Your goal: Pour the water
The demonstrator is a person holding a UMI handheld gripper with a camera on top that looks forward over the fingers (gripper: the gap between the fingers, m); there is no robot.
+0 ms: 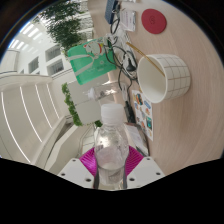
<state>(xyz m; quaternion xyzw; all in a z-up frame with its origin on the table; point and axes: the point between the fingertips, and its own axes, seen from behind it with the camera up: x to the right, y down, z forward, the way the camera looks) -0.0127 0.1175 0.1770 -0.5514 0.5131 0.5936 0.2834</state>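
Observation:
A clear plastic water bottle (111,152) sits between my gripper's (111,163) two fingers, whose magenta pads (90,160) press on it from both sides. The whole scene is rolled sideways, so the bottle is held tilted. Its neck points ahead toward a white cup (164,78) with a grid pattern, which appears on its side up and to the right of the bottle, its open mouth facing the bottle. I cannot see any water stream.
The wooden table (175,35) carries a red round object (153,19), cables (125,50) and a small box (146,110). A green chair (90,62), potted plants (72,103) and white railings (30,105) lie beyond.

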